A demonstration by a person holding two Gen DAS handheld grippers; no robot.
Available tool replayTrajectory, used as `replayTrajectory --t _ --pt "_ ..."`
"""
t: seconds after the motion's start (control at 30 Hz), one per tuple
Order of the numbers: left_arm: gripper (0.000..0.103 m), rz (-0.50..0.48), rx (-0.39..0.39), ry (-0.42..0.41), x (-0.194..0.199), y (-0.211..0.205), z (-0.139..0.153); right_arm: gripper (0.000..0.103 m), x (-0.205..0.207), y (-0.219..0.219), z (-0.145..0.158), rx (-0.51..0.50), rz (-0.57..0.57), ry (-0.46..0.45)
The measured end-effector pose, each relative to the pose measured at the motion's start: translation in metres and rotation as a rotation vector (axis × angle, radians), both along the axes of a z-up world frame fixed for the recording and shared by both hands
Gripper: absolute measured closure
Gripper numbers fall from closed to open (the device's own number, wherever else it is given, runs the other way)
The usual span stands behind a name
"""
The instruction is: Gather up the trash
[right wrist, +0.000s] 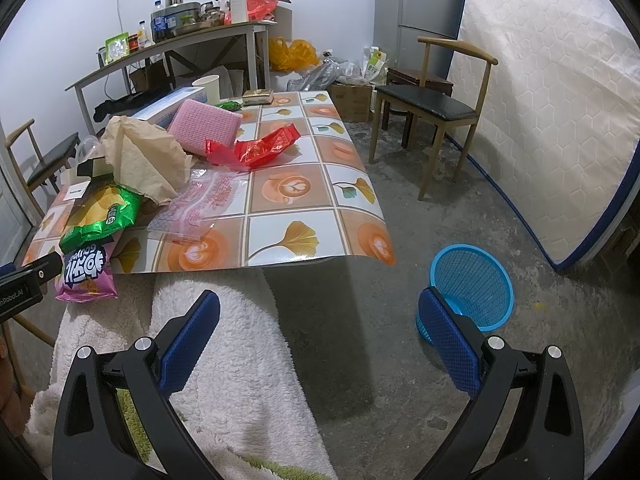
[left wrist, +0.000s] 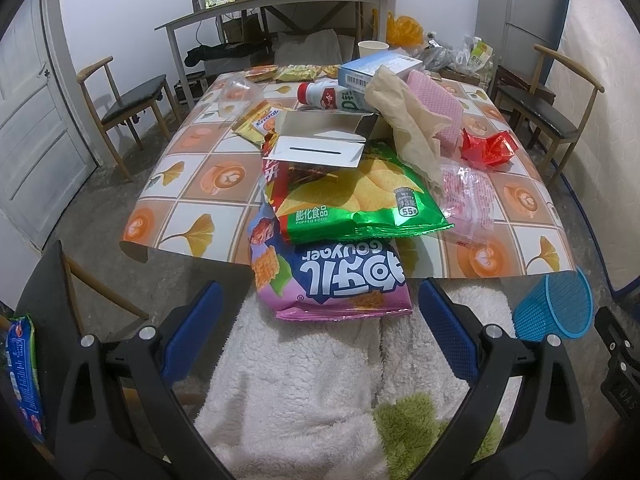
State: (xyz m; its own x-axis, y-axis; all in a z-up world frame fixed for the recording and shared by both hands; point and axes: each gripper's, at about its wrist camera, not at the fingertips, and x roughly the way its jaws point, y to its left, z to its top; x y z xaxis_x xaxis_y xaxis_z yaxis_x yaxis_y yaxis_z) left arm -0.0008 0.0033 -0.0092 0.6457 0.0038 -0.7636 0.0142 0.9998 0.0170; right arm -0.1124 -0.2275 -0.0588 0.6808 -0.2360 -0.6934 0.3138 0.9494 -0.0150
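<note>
A pile of trash lies on the patterned table (left wrist: 188,184): a pink snack bag (left wrist: 340,280) hanging over the near edge, a green chip bag (left wrist: 360,204), an open white carton (left wrist: 320,144), crumpled brown paper (left wrist: 404,120), a red wrapper (left wrist: 488,148) and a clear pink-printed bag (left wrist: 468,196). The blue mesh bin (right wrist: 472,284) stands on the floor right of the table; it also shows in the left wrist view (left wrist: 556,304). My left gripper (left wrist: 320,328) is open and empty just below the pink snack bag. My right gripper (right wrist: 320,336) is open and empty over the floor, left of the bin.
A white fleece blanket (left wrist: 304,392) lies under both grippers. Wooden chairs (right wrist: 432,108) stand around the table. A white mattress (right wrist: 552,120) leans at the right. A cluttered shelf table (left wrist: 280,4) stands at the back wall. A blue packet (left wrist: 24,376) is at the far left.
</note>
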Motion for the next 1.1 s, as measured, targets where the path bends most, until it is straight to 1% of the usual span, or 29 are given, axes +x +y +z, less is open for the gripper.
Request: replayTrajectory --t 0.63,0.77,0.9,1.0,1.1 --pt "0.009 0.001 0.005 -0.001 0.000 -0.001 -0.001 0.006 0.000 -0.002 0.001 0.006 0.001 -0.005" --pt "0.009 -0.001 -0.005 -0.033 -0.003 0.009 -0.003 0.006 0.002 -0.002 0.005 0.005 0.008 -0.016" --pt "0.009 -0.011 -0.015 -0.061 0.004 0.021 0.001 0.006 0.013 0.001 0.017 -0.015 0.027 -0.060" --pt "0.009 0.001 -0.020 -0.060 0.014 0.034 0.005 0.006 0.025 0.005 0.031 -0.015 0.054 -0.134" --pt "0.009 0.017 -0.025 -0.064 0.022 0.047 0.009 0.006 0.034 0.008 0.039 0.010 0.094 -0.203"
